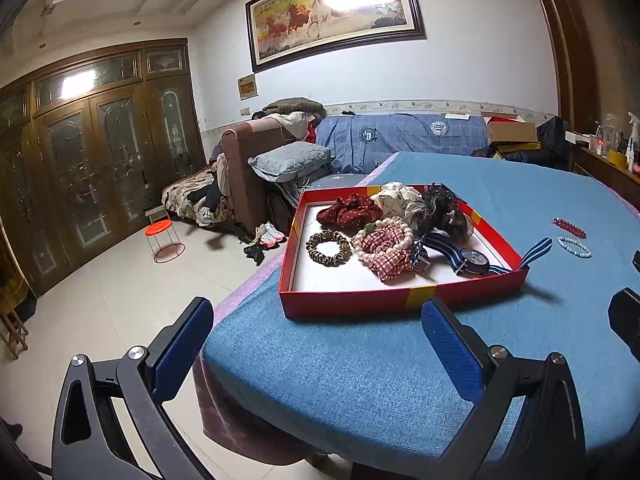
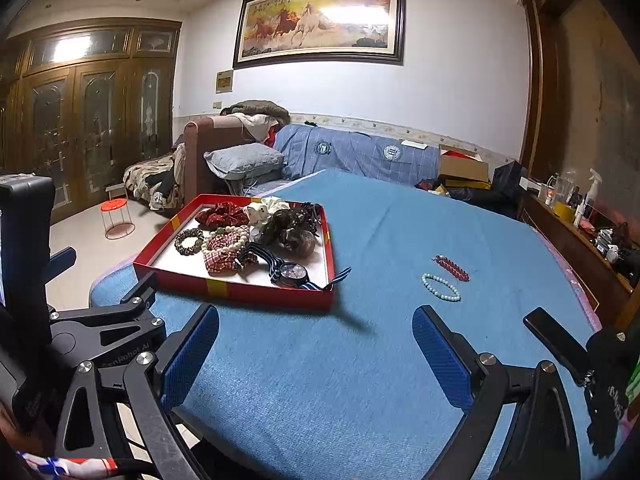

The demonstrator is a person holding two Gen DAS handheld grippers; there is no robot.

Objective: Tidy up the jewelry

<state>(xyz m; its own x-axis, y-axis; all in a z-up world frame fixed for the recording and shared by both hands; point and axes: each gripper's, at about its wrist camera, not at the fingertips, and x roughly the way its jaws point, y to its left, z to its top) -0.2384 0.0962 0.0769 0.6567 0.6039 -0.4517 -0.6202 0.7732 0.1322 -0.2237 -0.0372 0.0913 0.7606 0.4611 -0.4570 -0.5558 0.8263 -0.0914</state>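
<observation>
**Two bracelets still out on the cloth, both grippers empty**

The left gripper [image 1: 318, 350] hangs with its jaws spread wide and nothing between them; its ribbed blue pads [image 1: 450, 354] frame bare cloth at the table's near edge. The right gripper [image 2: 316, 356] is likewise released and empty, held above the blue tablecloth [image 2: 304, 392], a coarse woven fabric with a visible weave.

Just beyond the right gripper's right finger, apart from the box, lie the two pieces that look unsorted: a pale bead bracelet [image 2: 441, 287], a loose ring of small round whitish-green beads, and behind it a red bead bracelet [image 2: 452, 268], glossy and pressed flat into a short bar. They lie near each other but do not touch.

Ahead of the left gripper, and forward-left of the right one, sits the red box [image 1: 344, 300], a shallow cardboard tray with a white floor and yellow tape at its seams. Most of the collection is already inside: a leopard-print scrunchie [image 1: 328, 247], a pearl-like bead bracelet [image 1: 382, 240] draped over a red checked scrunchie [image 1: 390, 258], a watch [image 1: 474, 259] whose striped fabric strap hangs over the box corner, then a red dotted scrunchie [image 1: 348, 210], a cream scrunchie [image 1: 396, 196] and a dark tangled heap I cannot identify.

By my reading the task is nearly done: two bracelets remain.
</observation>
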